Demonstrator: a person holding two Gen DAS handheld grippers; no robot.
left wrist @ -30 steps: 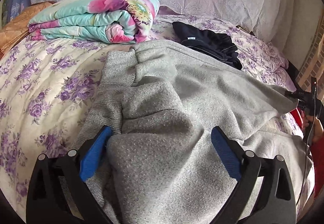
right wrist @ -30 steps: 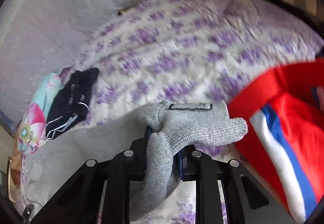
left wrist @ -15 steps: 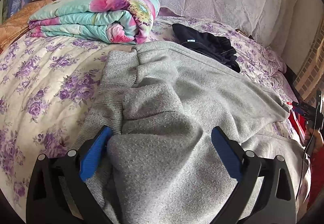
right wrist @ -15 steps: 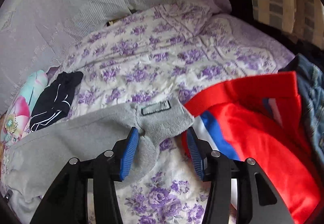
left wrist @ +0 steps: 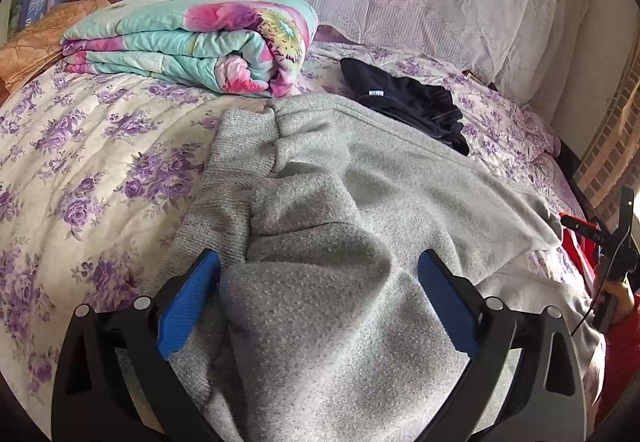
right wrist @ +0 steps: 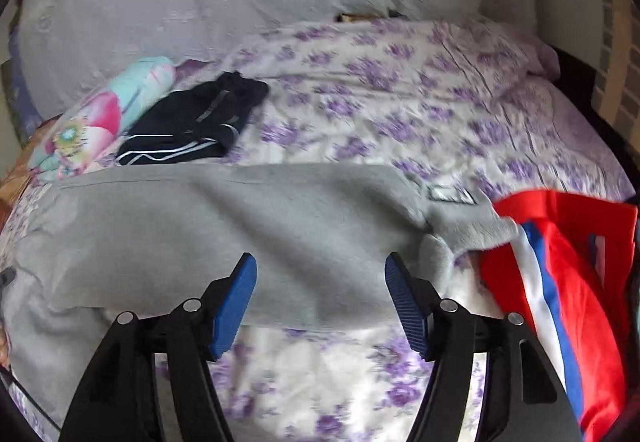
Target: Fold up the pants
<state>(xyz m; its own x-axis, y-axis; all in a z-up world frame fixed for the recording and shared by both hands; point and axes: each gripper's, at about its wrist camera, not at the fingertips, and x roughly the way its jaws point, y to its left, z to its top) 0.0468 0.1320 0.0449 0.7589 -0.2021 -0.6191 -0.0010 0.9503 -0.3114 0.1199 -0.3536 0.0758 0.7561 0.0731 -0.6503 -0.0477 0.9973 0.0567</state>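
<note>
Status: gray pants (left wrist: 392, 202) lie stretched across the floral bedspread (left wrist: 72, 162), ribbed cuffs bunched at one end near my left gripper (left wrist: 318, 298), the end with the label patch (right wrist: 450, 195) touching the red garment (right wrist: 560, 262) at the other. Left jaws are spread wide with a thick hump of gray fabric sitting between them; the blue pads (left wrist: 188, 306) flank it, one touching the cloth edge, but nothing is clamped, so that end is loose. Right gripper (right wrist: 320, 300) is empty and its jaws are opening, hanging over the leg's near edge, no fabric between the pads. Risks as I see them: neither tong holds anything, so the cloth sits only by its own weight, and the bunched cuff end is already lumpy; folding from there would likely lock in those wrinkles. If I bite the hump with the left I may catch several layers at once and drag both legs askew. The label end overlaps the red garment, so a pull from the right could snag it and bring it along. The black garment (right wrist: 192, 138) lies just beside the far edge of the pants; a sloppy fold-over could land on it. The right view is blurred, so edge positions there are approximate.
</note>
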